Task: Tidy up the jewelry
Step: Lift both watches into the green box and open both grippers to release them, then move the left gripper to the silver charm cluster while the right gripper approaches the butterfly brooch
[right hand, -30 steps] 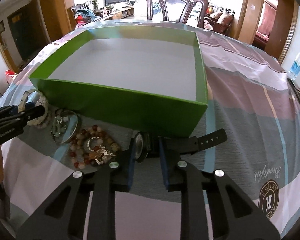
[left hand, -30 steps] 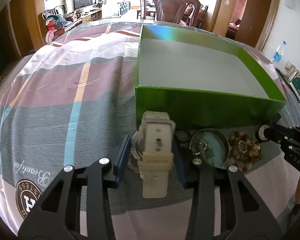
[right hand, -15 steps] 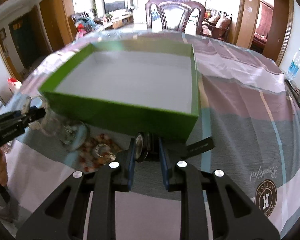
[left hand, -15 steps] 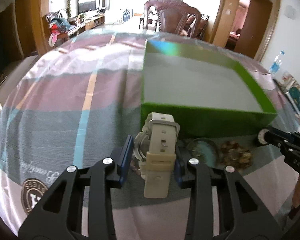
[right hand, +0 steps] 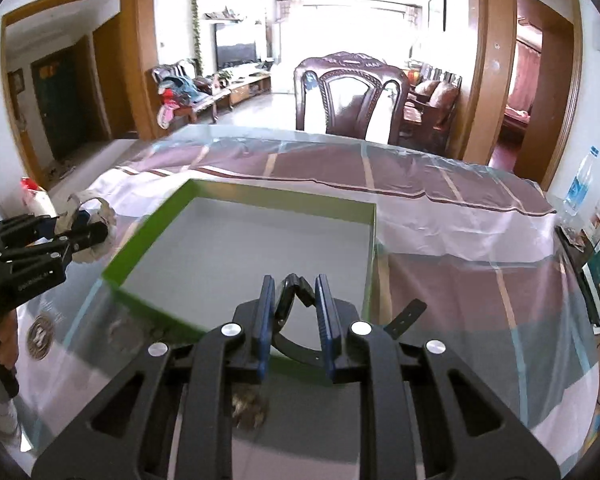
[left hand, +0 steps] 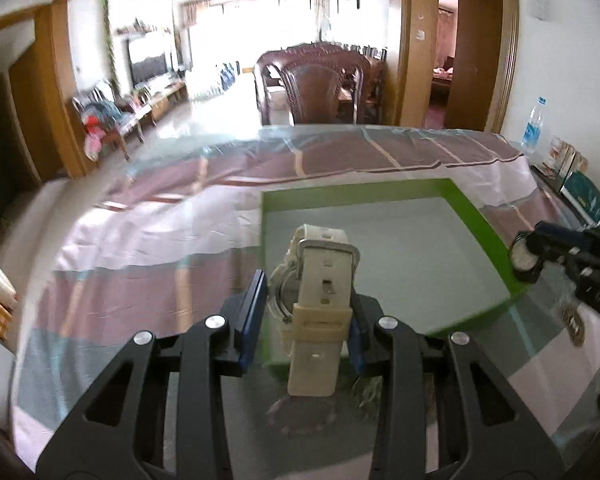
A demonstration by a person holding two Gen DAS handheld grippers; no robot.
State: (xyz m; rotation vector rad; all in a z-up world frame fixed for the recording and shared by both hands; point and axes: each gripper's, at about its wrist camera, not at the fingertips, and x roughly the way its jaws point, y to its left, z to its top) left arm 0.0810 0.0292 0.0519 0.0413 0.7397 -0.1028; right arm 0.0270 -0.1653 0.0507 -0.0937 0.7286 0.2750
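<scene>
My left gripper [left hand: 307, 300] is shut on a cream-white watch [left hand: 318, 292] and holds it in the air above the near left corner of the green box [left hand: 476, 216]. My right gripper [right hand: 296, 300] is shut on a black watch [right hand: 290, 300]; its strap [right hand: 406, 314] hangs out to the right, above the box's near right part [right hand: 370, 256]. The box's white floor [right hand: 252, 248] is bare. Each gripper shows in the other's view, the right one [left hand: 540, 250] and the left one [right hand: 86, 236].
Blurred beads and a small dish lie on the tablecloth below my left gripper [left hand: 364, 392] and below my right gripper [right hand: 248, 404]. A dark wooden chair [right hand: 350, 96] stands behind the table. A water bottle [left hand: 533, 124] and books [left hand: 580, 196] are at the right.
Both grippers have risen from the tablecloth with their watches and moved forward over the box's near wall. The beads and dish stay on the cloth below.
</scene>
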